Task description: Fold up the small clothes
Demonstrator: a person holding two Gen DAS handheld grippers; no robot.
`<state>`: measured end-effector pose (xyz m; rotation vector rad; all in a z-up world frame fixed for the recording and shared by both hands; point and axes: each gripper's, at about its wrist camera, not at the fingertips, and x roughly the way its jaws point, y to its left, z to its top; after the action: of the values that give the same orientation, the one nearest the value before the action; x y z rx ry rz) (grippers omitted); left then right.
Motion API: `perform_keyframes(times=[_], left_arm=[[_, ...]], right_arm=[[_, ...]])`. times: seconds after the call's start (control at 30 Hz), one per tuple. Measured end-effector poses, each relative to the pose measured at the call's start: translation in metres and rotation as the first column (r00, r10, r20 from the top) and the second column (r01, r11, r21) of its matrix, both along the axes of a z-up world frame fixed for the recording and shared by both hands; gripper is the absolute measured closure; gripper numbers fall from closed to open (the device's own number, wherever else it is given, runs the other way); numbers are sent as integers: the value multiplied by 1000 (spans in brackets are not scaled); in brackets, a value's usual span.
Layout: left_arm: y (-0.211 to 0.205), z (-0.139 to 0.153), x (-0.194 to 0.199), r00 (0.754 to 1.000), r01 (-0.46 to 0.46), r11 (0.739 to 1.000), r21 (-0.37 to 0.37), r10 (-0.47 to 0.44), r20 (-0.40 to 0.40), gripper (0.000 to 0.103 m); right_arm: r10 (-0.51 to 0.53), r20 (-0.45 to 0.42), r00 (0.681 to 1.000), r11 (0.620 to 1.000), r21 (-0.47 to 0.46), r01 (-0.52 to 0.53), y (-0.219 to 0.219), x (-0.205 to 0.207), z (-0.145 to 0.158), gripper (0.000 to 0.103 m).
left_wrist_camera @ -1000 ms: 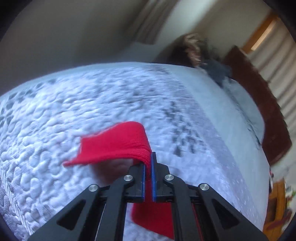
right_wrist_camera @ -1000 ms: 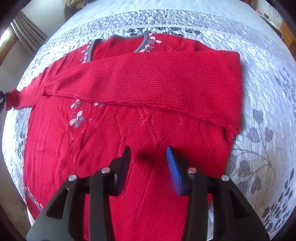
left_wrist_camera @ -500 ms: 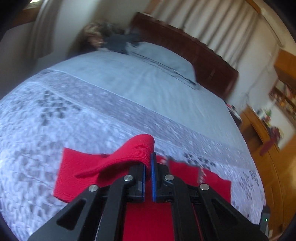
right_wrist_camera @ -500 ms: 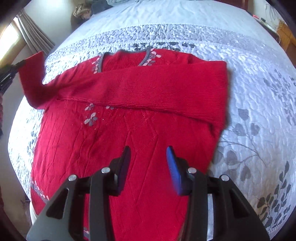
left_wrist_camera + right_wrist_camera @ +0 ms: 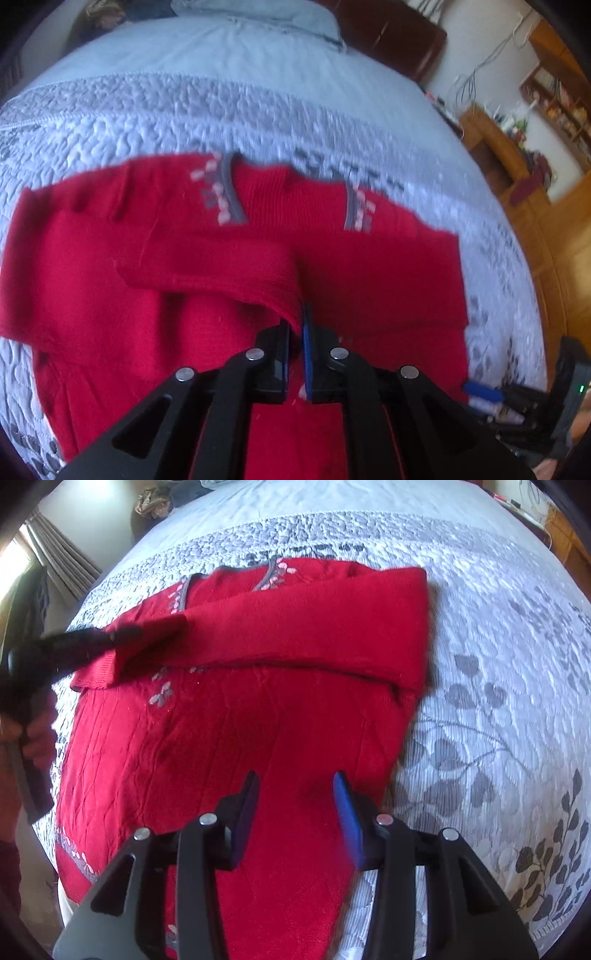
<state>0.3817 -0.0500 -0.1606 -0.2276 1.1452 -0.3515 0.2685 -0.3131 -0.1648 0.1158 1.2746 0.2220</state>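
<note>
A red knit sweater [image 5: 258,731] with a grey collar lies flat on the quilted bed; it also shows in the left wrist view [image 5: 92,266]. Its right sleeve [image 5: 332,627] is folded across the chest. My left gripper [image 5: 297,328] is shut on the cuff of the left sleeve [image 5: 221,269] and holds it over the sweater's chest; it appears as a dark blurred shape in the right wrist view [image 5: 110,637]. My right gripper [image 5: 293,794] is open and empty, just above the sweater's lower body.
The grey-and-white quilt [image 5: 498,664] covers the bed around the sweater. A pillow [image 5: 258,14] and dark wooden headboard [image 5: 388,33] lie at the far end. Wooden furniture [image 5: 517,177] stands to the right of the bed.
My left gripper has carried the sleeve cuff from outside the sweater's left side inward over the chest. The right gripper stays open over the lower body, moved slightly closer.
</note>
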Motion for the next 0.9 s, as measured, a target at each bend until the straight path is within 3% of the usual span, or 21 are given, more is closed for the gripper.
perform_keyframes(times=[0.13, 0.17, 0.2, 0.27, 0.33, 0.43, 0.53, 0.67, 0.77, 0.9], left_arm=[[47, 29, -22, 999, -39, 992, -116, 36, -30, 86], [62, 39, -24, 998, -57, 991, -121, 56, -10, 76], [77, 47, -24, 996, -83, 990, -111, 84, 10, 71], [107, 56, -16, 988, -147, 989, -27, 148, 43, 71], [135, 47, -1, 974, -226, 972, 70, 226, 7, 72], [162, 21, 14, 954, -285, 954, 91, 291, -72, 72], [173, -6, 18, 941, -296, 950, 101, 308, -138, 72], [171, -24, 16, 952, -258, 957, 130, 274, -134, 72], [169, -30, 18, 961, -217, 965, 148, 238, -140, 72], [175, -35, 23, 959, -211, 969, 128, 230, -166, 71]], right_arm=[[20, -6, 1000, 1000, -11, -20, 9, 4, -1, 60], [24, -5, 1000, 1000, -12, -24, 12, 5, 0, 60], [30, -3, 1000, 999, -9, -30, 18, 7, 2, 60], [42, -1, 999, 999, 1, -42, 28, 13, 7, 60], [65, 2, 998, 998, 17, -65, 45, 21, 13, 60], [109, -35, 993, 994, 34, -107, 71, 34, 11, 58], [101, -126, 987, 994, 50, -95, 83, 45, -11, 58], [104, -186, 977, 994, -9, -108, 93, 48, -37, 57], [104, -198, 975, 993, -42, -115, 100, 53, -28, 56], [158, -116, 981, 987, -2, -159, 136, 73, 14, 56]])
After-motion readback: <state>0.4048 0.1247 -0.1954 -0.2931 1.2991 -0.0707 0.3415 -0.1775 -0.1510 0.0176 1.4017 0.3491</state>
